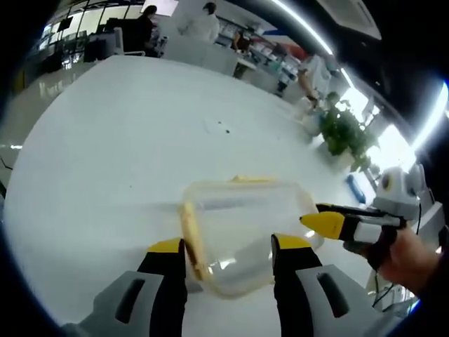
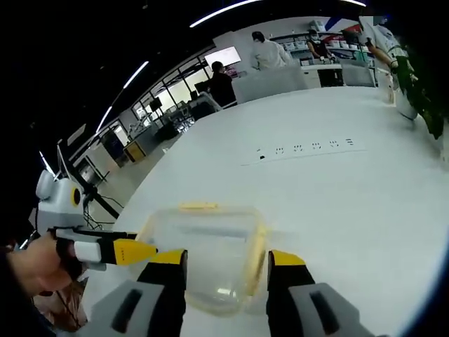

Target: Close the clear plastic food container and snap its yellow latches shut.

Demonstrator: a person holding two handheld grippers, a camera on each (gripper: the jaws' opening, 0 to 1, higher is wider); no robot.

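Two hand-held grippers faced one container across a white bench.

Item: container [image 1: 242, 235], clear plastic, lid resting on it, lying flat on the bench [image 1: 126, 147]. Yellow latches: one along its left side in the left gripper view [image 1: 189, 235], one on its far edge [image 1: 251, 180]. In the right gripper view the container [image 2: 203, 256] showed a latch at its right side [image 2: 257, 247] and one on its far edge [image 2: 198, 206]. Whether any latch was snapped down could not be told.

Left hand-held gripper [image 1: 230, 256]: jaws wide, straddling the container's near part, nothing clamped.

Right hand-held gripper [image 2: 226, 270]: jaws wide, also straddling the container from the opposite side. In the left gripper view it came in from the right [image 1: 330, 223], yellow tip just beside the container's right corner; there its jaws looked closer together, so the opening was judged from its own view.

Relation governing the coming move: the container lay directly ahead of both tools. Its long axis ran left-right in the left gripper view. Judged nearest to the side latch: the left tool.
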